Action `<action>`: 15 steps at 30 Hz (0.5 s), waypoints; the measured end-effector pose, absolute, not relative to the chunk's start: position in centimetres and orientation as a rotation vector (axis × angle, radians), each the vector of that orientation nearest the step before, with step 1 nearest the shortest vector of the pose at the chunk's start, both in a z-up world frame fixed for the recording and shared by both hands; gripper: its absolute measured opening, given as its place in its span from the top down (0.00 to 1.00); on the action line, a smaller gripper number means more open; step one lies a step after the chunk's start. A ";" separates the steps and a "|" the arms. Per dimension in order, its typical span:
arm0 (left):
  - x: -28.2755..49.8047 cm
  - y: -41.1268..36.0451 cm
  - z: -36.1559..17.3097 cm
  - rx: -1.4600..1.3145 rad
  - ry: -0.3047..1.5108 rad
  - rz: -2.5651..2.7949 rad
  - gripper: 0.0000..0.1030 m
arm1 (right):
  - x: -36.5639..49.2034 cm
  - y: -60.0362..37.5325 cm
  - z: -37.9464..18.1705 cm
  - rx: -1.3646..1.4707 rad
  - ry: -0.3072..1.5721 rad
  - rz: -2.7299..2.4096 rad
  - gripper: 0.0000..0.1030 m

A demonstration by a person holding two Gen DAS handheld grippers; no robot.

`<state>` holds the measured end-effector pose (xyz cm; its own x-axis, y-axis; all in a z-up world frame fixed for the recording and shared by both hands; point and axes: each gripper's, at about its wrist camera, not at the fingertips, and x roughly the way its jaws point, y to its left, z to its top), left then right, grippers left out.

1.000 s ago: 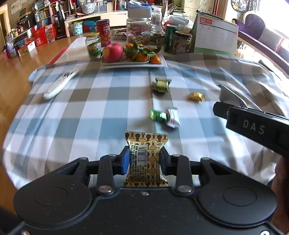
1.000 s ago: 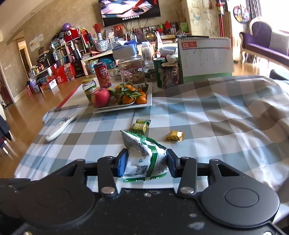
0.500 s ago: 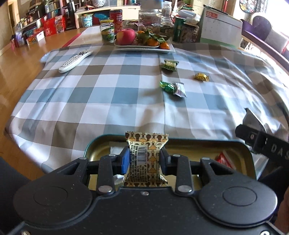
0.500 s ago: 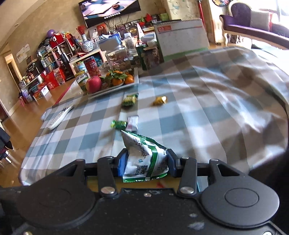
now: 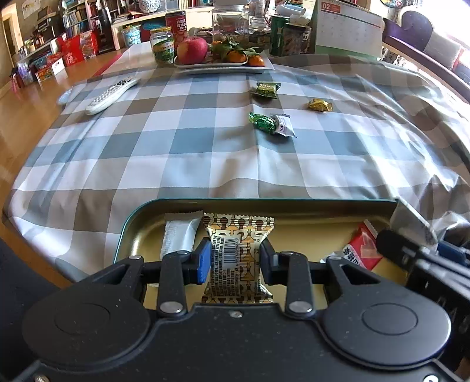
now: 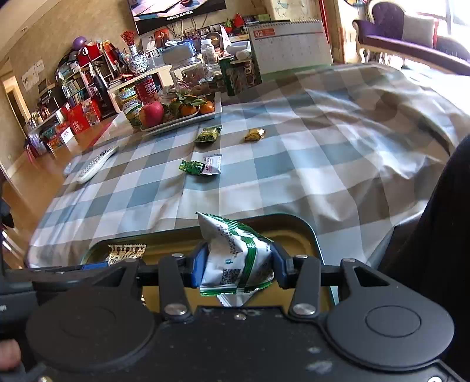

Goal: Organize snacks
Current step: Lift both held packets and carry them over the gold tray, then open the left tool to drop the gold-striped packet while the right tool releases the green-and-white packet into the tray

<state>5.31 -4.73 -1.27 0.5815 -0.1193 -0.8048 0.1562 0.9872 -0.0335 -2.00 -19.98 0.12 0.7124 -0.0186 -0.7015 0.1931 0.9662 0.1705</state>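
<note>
The left gripper (image 5: 235, 261) pinches a gold-patterned snack (image 5: 238, 258) in its jaws above the tin (image 5: 264, 201); its lower end is hidden. The right gripper (image 6: 236, 266) pinches a green-white packet (image 6: 235, 255). Only the left view shows the tin's red wrapper (image 5: 362, 249).

Checked tablecloth (image 5: 188, 152) on table: tin (image 5: 129, 223), four loose candies (image 5: 265, 122), remote (image 5: 113, 94), fruit plate (image 5: 223, 68).

Calendar (image 5: 348, 28) shows "02"; white wrapper (image 6: 213, 165) perhaps "HAW".
</note>
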 end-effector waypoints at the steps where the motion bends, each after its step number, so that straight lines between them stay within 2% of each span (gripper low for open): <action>1: 5.4 -4.7 -1.3 0.034 0.937 -0.157 0.59 | -2.0 -19.9 0.0 0.234 0.775 -0.117 0.54; 11: 6.2 -3.5 -1.7 -0.021 0.966 -0.089 0.59 | -1.2 -18.9 -0.5 0.181 0.802 -0.098 0.54; 15: 6.3 -3.1 -1.6 -0.044 0.961 -0.077 0.54 | -1.2 -18.6 -0.6 0.164 0.805 -0.093 0.54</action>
